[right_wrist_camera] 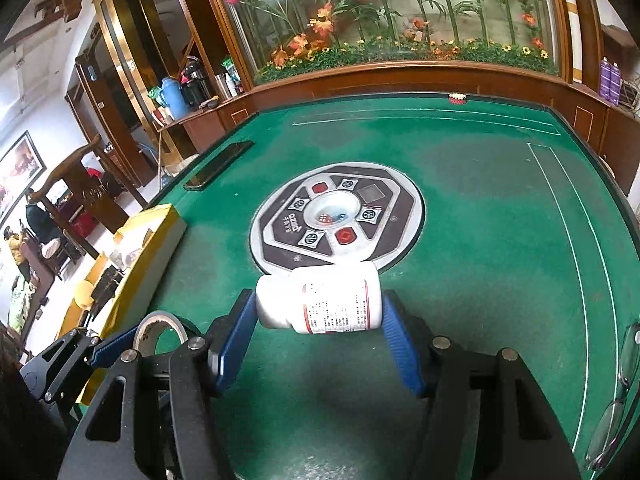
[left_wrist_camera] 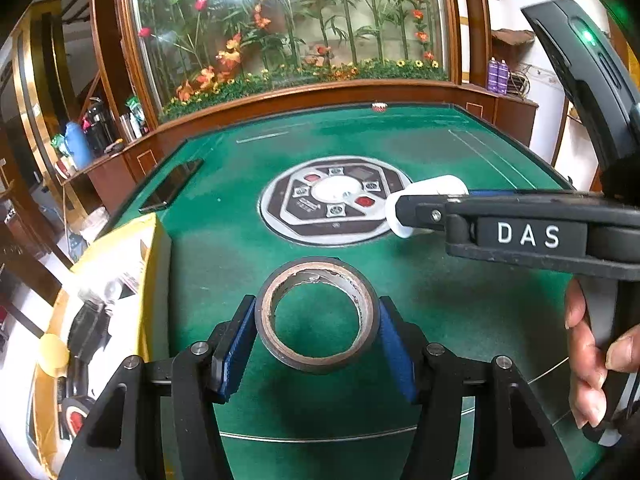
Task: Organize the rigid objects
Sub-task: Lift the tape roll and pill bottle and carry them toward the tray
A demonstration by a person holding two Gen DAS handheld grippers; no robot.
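Observation:
My left gripper [left_wrist_camera: 316, 312] is shut on a roll of dark tape [left_wrist_camera: 316, 360], its blue pads pressing the roll's two sides just above the green table [left_wrist_camera: 460, 312]. A white pill bottle [right_wrist_camera: 332, 300] with a printed label lies sideways in my right gripper [right_wrist_camera: 320, 304], one pad on its cap end and one on its base. In the left wrist view the right gripper [left_wrist_camera: 416, 212] reaches in from the right with the bottle [left_wrist_camera: 436, 186] at its tip, held by a hand [left_wrist_camera: 592, 360]. The right wrist view shows the tape [right_wrist_camera: 148, 324] at lower left.
A yellow box [left_wrist_camera: 152, 240] with several items sits at the table's left edge. A black phone [left_wrist_camera: 172, 188] lies behind it. A round control panel [right_wrist_camera: 336, 220] is set in the table's middle. Eyeglasses [right_wrist_camera: 616, 400] lie at the right edge. A small red object [right_wrist_camera: 457, 98] sits on the far edge.

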